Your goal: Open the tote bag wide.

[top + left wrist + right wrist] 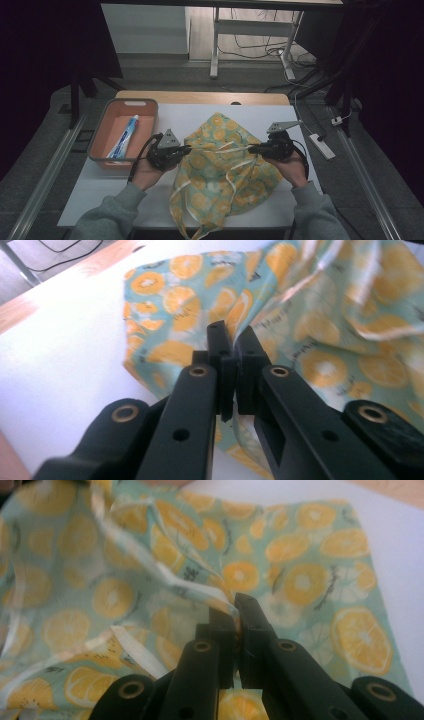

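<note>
At the far left of the white bench (100, 185) sits an orange tray (102, 131), with a blue-and-white tube (123, 138) lying in it along its length. Just right of the tray, the left tongs (186, 148) point rightward from the person's left hand (145, 172). They are clamped on the left edge of a cloth bag (225, 170), pale green and printed with orange slices. In the left gripper view the jaws stand pressed together with a fold of the bag (320, 335) pinched between them, at the tip of the left tongs (232, 340).

The bag lies in the middle of the bench, between the two tongs, its upper rim drawn taut in a line from one to the other. The body of the bag spreads toward the near edge, and its pale ribbon straps (235, 167) trail over the fabric and off the near side.

To the right, the right tongs (252, 148) point leftward from the right hand (295, 167) and are closed on the bag's right edge. In the right gripper view the right tongs (237, 607) have a ridge of cloth (300, 580) caught between the jaws.
</note>
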A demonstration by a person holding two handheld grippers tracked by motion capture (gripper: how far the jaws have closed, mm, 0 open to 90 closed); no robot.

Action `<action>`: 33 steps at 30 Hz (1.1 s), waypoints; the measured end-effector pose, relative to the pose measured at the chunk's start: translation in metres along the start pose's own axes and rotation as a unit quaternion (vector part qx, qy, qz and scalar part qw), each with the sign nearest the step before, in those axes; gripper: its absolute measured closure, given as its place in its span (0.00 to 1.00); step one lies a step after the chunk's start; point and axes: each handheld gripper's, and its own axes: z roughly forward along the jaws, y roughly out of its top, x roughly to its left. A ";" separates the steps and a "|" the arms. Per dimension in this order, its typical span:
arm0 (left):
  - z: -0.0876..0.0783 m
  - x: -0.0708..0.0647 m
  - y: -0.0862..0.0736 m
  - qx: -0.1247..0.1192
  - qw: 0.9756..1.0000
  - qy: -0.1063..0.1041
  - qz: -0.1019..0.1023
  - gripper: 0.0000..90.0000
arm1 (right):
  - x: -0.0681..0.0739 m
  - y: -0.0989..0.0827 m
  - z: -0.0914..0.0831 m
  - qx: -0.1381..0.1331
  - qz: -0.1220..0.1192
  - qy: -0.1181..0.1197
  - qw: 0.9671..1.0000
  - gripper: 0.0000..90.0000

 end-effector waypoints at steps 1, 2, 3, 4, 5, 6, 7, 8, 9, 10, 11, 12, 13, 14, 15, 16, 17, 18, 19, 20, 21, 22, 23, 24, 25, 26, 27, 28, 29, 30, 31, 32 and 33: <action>0.003 0.003 0.001 0.003 1.000 0.001 -0.003 0.97 | 0.001 -0.002 0.000 0.006 -0.002 -0.002 1.000 0.96; 0.007 0.005 0.001 0.005 1.000 0.001 -0.008 0.97 | 0.001 -0.006 0.003 0.016 0.000 -0.003 1.000 0.96; 0.012 0.007 0.001 0.010 1.000 0.004 -0.009 0.97 | 0.001 -0.006 0.003 0.016 0.000 -0.003 1.000 0.96; 0.017 0.009 0.001 0.017 1.000 0.006 -0.010 0.97 | 0.000 -0.008 0.004 0.020 0.003 -0.005 1.000 0.96; 0.023 0.011 0.001 0.023 1.000 0.007 -0.011 0.97 | -0.002 -0.010 0.006 0.024 0.008 -0.007 1.000 0.96; 0.028 0.013 0.000 0.030 0.999 0.007 -0.014 0.97 | -0.004 -0.013 0.009 0.029 0.012 -0.007 0.999 0.96; 0.034 0.015 0.000 0.037 0.999 0.007 -0.017 0.97 | -0.006 -0.015 0.012 0.036 0.017 -0.009 0.999 0.96; 0.039 0.017 -0.001 0.043 0.999 0.009 -0.019 0.97 | -0.007 -0.017 0.016 0.041 0.021 -0.011 0.999 0.96; 0.044 0.020 -0.002 0.050 0.998 0.012 -0.021 0.97 | -0.009 -0.019 0.019 0.046 0.024 -0.011 0.999 0.96; 0.048 0.022 -0.003 0.055 0.998 0.012 -0.025 0.97 | -0.010 -0.020 0.022 0.051 0.027 -0.011 0.998 0.95; 0.053 0.026 -0.005 0.060 0.998 0.011 -0.030 0.97 | -0.011 -0.022 0.025 0.053 0.028 -0.011 0.998 0.96; 0.056 0.028 -0.006 0.062 0.997 0.011 -0.035 0.97 | -0.011 -0.023 0.028 0.056 0.028 -0.011 0.998 0.95; 0.058 0.030 -0.007 0.065 0.997 0.010 -0.038 0.97 | -0.011 -0.024 0.030 0.059 0.029 -0.011 0.998 0.96; 0.061 0.031 -0.008 0.067 0.997 0.010 -0.041 0.97 | -0.011 -0.024 0.032 0.061 0.027 -0.012 0.998 0.95; 0.063 0.033 -0.008 0.070 0.997 0.011 -0.044 0.97 | -0.011 -0.025 0.034 0.064 0.025 -0.012 0.998 0.95; 0.065 0.034 -0.009 0.073 0.996 0.011 -0.045 0.97 | -0.011 -0.025 0.035 0.066 0.023 -0.012 0.998 0.95; 0.067 0.035 -0.009 0.076 0.996 0.010 -0.046 0.97 | -0.010 -0.025 0.036 0.067 0.022 -0.013 0.997 0.95; 0.068 0.035 -0.010 0.076 0.996 0.009 -0.049 0.96 | -0.010 -0.025 0.036 0.066 0.021 -0.014 0.997 0.95; 0.069 0.036 -0.010 0.077 0.996 0.007 -0.051 0.96 | -0.009 -0.024 0.036 0.064 0.020 -0.015 0.998 0.95; 0.069 0.036 -0.011 0.076 0.996 0.006 -0.052 0.95 | -0.009 -0.024 0.035 0.061 0.017 -0.016 0.998 0.95; 0.068 0.036 -0.011 0.075 0.996 0.006 -0.050 0.93 | -0.008 -0.023 0.034 0.057 0.015 -0.018 0.998 0.95; 0.066 0.036 -0.010 0.071 0.996 0.007 -0.053 0.88 | -0.008 -0.023 0.032 0.052 0.013 -0.019 0.998 0.95; 0.064 0.037 -0.010 0.066 0.996 0.005 -0.055 0.83 | -0.007 -0.022 0.031 0.046 0.013 -0.021 0.999 0.95; 0.062 0.038 -0.010 0.058 0.996 0.003 -0.060 0.77 | -0.008 -0.022 0.030 0.041 0.011 -0.021 0.999 0.95; 0.059 0.038 -0.010 0.050 0.997 0.002 -0.064 0.69 | -0.008 -0.021 0.028 0.036 0.011 -0.022 0.999 0.95; 0.056 0.039 -0.009 0.044 0.997 -0.001 -0.067 0.60 | -0.008 -0.021 0.027 0.031 0.010 -0.023 0.999 0.95; 0.052 0.040 -0.008 0.039 0.997 -0.007 -0.070 0.52 | -0.008 -0.021 0.026 0.027 0.010 -0.023 0.999 0.95; 0.047 0.040 -0.007 0.033 0.997 -0.012 -0.071 0.46 | -0.008 -0.020 0.026 0.023 0.011 -0.023 0.999 0.95; 0.041 0.041 -0.007 0.027 0.997 -0.018 -0.072 0.41 | -0.008 -0.020 0.025 0.021 0.011 -0.024 0.999 0.95; 0.035 0.042 -0.006 0.019 0.996 -0.030 -0.078 0.37 | -0.008 -0.020 0.024 0.019 0.011 -0.023 0.999 0.95; 0.028 0.043 -0.005 0.010 0.996 -0.039 -0.085 0.33 | -0.009 -0.020 0.024 0.018 0.012 -0.022 1.000 0.95; 0.021 0.044 -0.004 0.002 0.995 -0.044 -0.087 0.31 | -0.009 -0.020 0.023 0.016 0.012 -0.022 1.000 0.95; 0.013 0.044 -0.003 -0.004 0.995 -0.046 -0.087 0.30 | -0.008 -0.020 0.023 0.015 0.012 -0.023 1.000 0.95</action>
